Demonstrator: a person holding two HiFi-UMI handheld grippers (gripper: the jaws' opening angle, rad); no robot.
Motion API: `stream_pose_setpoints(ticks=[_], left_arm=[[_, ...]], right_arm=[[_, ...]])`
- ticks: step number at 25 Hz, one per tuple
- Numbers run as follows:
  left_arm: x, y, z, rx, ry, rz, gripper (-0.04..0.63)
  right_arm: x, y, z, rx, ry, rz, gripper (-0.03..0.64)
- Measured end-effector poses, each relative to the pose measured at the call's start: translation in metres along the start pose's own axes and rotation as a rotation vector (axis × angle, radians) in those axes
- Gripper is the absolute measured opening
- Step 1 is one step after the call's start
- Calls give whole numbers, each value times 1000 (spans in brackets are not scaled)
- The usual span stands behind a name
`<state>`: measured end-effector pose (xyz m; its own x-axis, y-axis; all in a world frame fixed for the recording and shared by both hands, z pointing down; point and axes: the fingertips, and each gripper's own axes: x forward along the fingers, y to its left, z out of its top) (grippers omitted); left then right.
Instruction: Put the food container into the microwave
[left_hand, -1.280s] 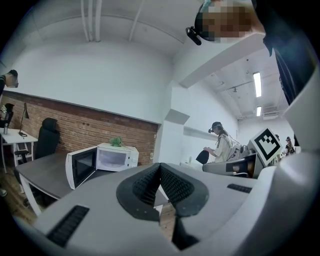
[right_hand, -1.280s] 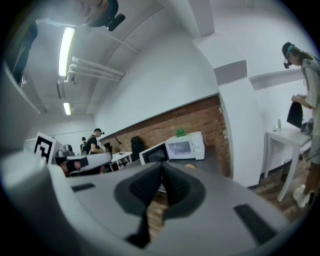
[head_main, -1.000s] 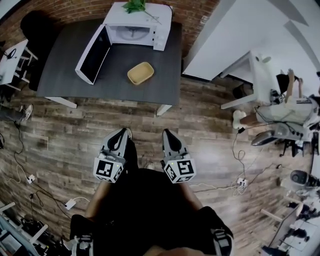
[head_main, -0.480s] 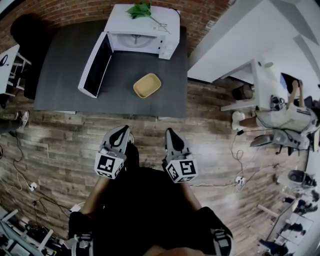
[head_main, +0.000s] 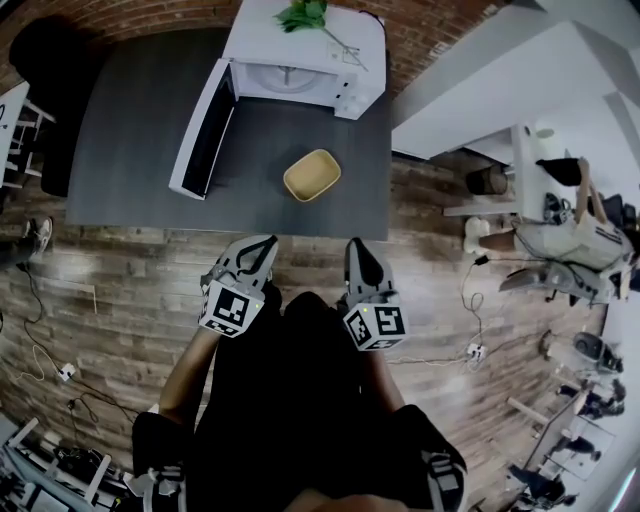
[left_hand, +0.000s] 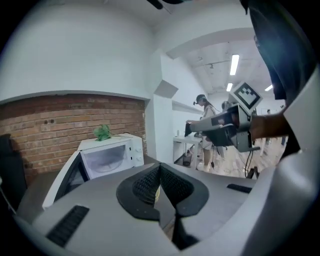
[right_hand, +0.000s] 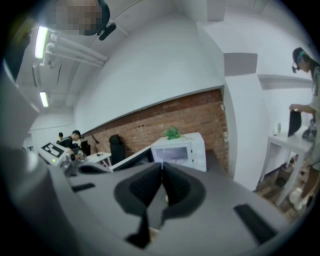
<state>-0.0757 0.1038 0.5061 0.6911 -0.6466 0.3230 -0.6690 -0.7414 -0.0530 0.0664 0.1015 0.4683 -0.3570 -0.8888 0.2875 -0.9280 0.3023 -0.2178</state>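
- While left gripper (head_main: 262, 245) and right gripper (head_main: 355, 246) hang well short of the microwave (head_main: 300, 55), nothing looks done yet.
- Both jaw pairs are clenched and empty.
- Yellow food container (head_main: 311, 175) sits just before the microwave, whose door (head_main: 205, 135) is open.
- To do: grasp, load.

Person (head_main: 290, 400) standing with forearms (head_main: 188, 372) held forward and low, left gripper (head_main: 258, 250) and right gripper (head_main: 356, 254) side by side and apart, tips just short of the table (head_main: 130, 140) near edge, both pairs of jaws closed together, nothing between them

Dark table (head_main: 130, 120) carries open microwave (head_main: 300, 60), yellow food container (head_main: 311, 175).
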Motion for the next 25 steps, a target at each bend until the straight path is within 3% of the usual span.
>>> stream_pose_setpoints(ticks=[7,12,21,25], left_arm=[[36,-7,-40,370,163,-141,37],[62,-7,-62,410,211,-221,37],[125,7,-117,737,457,-315,43],[152,10,-147,758,543,-382,119]], right_arm=[[22,-4,12,-21,-5,5,34],[40,-12,18,-21,-11,32,34],[80,-46,35,-14,0,80,34],[96,-67,37,-8,-2,85,34]])
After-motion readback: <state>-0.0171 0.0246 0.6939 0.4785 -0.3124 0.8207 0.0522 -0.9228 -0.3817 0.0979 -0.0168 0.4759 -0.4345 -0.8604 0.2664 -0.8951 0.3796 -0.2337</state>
